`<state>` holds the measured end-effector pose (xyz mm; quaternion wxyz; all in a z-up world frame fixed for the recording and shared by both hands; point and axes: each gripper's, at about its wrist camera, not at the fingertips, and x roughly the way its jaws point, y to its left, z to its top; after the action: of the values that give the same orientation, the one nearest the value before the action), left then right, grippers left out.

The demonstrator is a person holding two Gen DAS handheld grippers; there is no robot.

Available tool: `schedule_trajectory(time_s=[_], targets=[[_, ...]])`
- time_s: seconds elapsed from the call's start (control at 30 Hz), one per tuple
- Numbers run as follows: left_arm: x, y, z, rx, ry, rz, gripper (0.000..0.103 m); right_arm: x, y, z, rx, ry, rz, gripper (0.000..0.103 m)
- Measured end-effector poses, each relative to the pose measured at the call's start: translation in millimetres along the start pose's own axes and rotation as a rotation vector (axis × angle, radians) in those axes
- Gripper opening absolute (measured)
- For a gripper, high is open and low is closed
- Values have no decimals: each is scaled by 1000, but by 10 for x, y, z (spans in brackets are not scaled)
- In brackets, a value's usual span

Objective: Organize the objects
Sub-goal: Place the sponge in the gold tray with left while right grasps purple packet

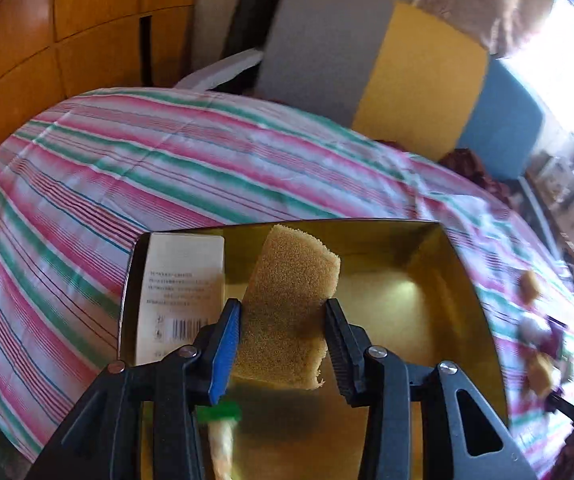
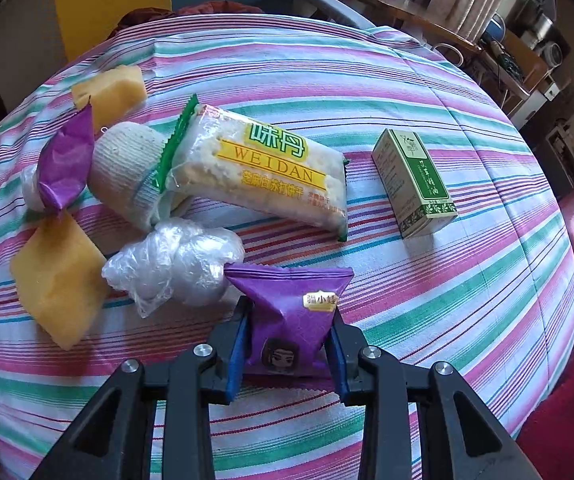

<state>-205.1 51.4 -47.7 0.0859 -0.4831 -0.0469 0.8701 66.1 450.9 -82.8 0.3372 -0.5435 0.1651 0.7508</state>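
In the left wrist view my left gripper (image 1: 283,307) is shut on a tan sponge (image 1: 295,264), which stands upright between the pads over an open gold box (image 1: 387,248). A white carton (image 1: 183,280) lies along the box's left wall, and a green-ended packet (image 1: 219,412) shows under the fingers. In the right wrist view my right gripper (image 2: 290,318) is shut on a purple snack packet (image 2: 287,292), low over the striped cloth (image 2: 427,300).
On the cloth lie a Weidan cracker packet (image 2: 263,172), a green box (image 2: 415,184), a gauze roll (image 2: 123,164), a second purple packet (image 2: 63,160), plastic-wrapped lumps (image 2: 175,264) and two yellow sponges (image 2: 111,88) (image 2: 57,276). Chairs stand behind the table.
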Motion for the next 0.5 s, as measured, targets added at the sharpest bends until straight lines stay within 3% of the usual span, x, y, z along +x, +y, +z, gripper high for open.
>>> schedule_trajectory(time_s=[0.17,0.5], targets=[[195,59,54,-2,7,76,43,-6,18,2,-10,-2,1,35],[14,66,0,25,-3,56,45,-9,20,1,-15,-4,0,35]])
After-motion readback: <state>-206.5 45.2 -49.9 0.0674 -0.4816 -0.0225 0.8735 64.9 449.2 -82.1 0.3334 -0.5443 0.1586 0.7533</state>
